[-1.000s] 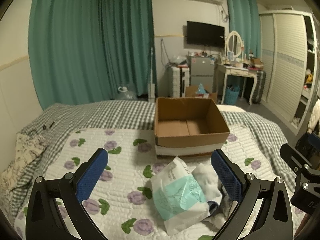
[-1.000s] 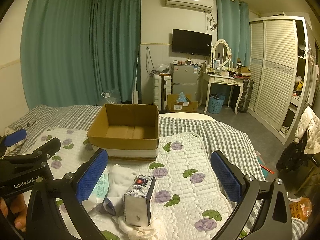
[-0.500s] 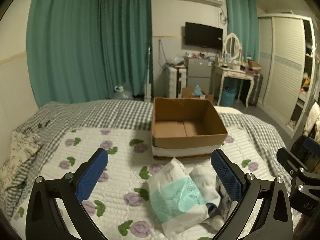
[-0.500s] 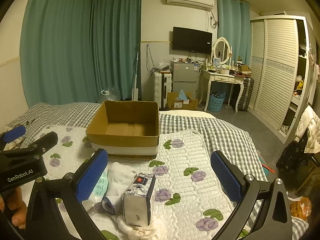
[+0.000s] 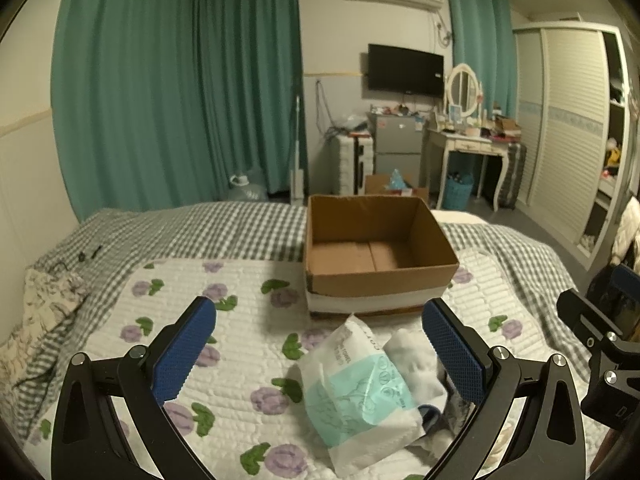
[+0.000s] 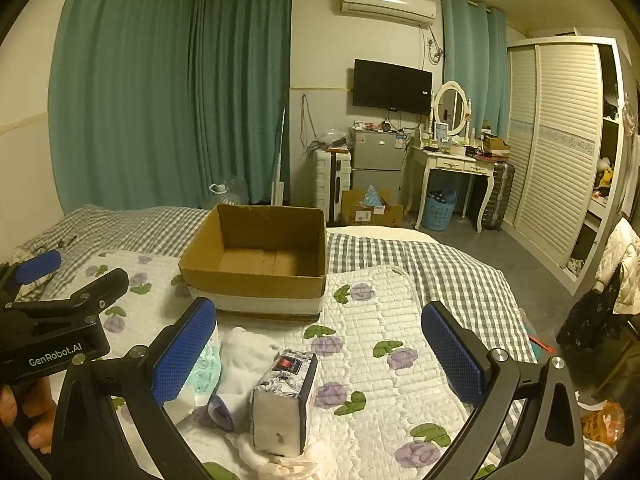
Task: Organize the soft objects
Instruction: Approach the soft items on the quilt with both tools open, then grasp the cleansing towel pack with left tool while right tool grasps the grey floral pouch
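An empty cardboard box [image 5: 376, 248] [image 6: 260, 256] stands on the quilted floral bedspread [image 5: 224, 352]. In front of it lies a small heap of soft things: a white and teal plastic pack [image 5: 356, 388] [image 6: 206, 364], a white sock or cloth [image 5: 412, 360] [image 6: 244, 356], and a black-and-white patterned tissue pack [image 6: 286, 400]. My left gripper [image 5: 320, 344] hovers open above the teal pack, holding nothing. The right gripper [image 6: 320, 344] is open too, above the tissue pack and sock.
The bed has a grey checked sheet [image 6: 420, 256]. A patterned pillow [image 5: 36, 320] lies at its left edge. Beyond the bed are teal curtains, a small fridge [image 6: 376, 160], a white dressing table [image 6: 456, 164] and a wardrobe [image 6: 560, 152]. A hand [image 6: 24, 412] holds the left gripper's handle.
Both cameras have drifted slightly: the box and heap sit a little further left and lower in the left view. Both grippers stay open and nothing has been picked up.
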`<state>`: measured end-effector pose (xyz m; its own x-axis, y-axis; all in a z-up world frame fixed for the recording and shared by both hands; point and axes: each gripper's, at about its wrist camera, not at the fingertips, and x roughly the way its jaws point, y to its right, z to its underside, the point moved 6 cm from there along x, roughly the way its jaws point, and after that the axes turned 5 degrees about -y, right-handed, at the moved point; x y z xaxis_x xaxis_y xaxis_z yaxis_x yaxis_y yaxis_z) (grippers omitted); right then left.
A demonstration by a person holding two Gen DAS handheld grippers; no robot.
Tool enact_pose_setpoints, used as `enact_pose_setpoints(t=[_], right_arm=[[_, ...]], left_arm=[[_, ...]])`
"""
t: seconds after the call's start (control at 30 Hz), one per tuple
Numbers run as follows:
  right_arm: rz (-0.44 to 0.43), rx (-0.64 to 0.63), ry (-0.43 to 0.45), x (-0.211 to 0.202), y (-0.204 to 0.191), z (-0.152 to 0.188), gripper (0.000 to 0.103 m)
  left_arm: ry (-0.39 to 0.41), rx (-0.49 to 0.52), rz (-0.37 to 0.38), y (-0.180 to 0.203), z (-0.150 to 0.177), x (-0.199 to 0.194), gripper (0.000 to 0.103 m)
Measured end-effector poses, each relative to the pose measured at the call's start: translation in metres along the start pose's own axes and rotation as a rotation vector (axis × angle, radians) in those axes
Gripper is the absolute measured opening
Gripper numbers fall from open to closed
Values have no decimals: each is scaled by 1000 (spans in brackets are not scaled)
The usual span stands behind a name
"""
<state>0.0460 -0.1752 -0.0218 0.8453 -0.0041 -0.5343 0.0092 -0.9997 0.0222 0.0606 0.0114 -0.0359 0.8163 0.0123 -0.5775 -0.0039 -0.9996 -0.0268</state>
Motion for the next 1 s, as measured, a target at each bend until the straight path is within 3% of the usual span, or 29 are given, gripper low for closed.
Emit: enact_pose_setpoints(t=[0.67,1.0], right_arm=[[-4,-24,-13,8,0,6,103],[-16,-51,-121,39,-1,32,103]], left_arm=[[-17,-2,27,-14,5,15,103],[-162,28,39,-13,55,47,103]])
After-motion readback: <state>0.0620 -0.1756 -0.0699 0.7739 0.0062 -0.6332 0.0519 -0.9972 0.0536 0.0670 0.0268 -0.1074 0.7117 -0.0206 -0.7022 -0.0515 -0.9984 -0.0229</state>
